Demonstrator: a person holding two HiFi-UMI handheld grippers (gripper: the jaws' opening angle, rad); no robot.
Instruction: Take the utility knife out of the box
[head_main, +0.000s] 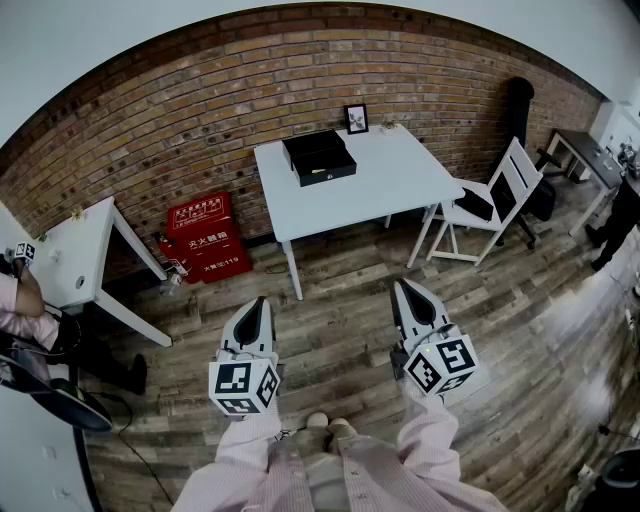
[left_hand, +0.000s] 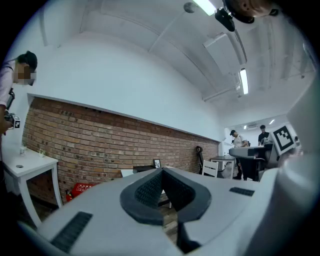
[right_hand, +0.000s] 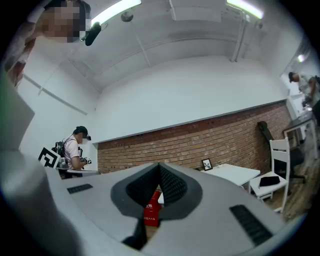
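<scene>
- Left tool (head_main: 259, 302) and right tool (head_main: 404, 287): each has its jaws pressed together with nothing between them, held about level above the wooden floor.
- The black box (head_main: 318, 157) sits well ahead of both tools on the white counter (head_main: 400, 185). The utility knife itself cannot be seen from here.
- Likely best: step in close, spread one tool before reaching in, and steady the box with the other.

The left tool (left_hand: 162, 171), tips together, points toward a brick wall (left_hand: 100, 135).
</scene>
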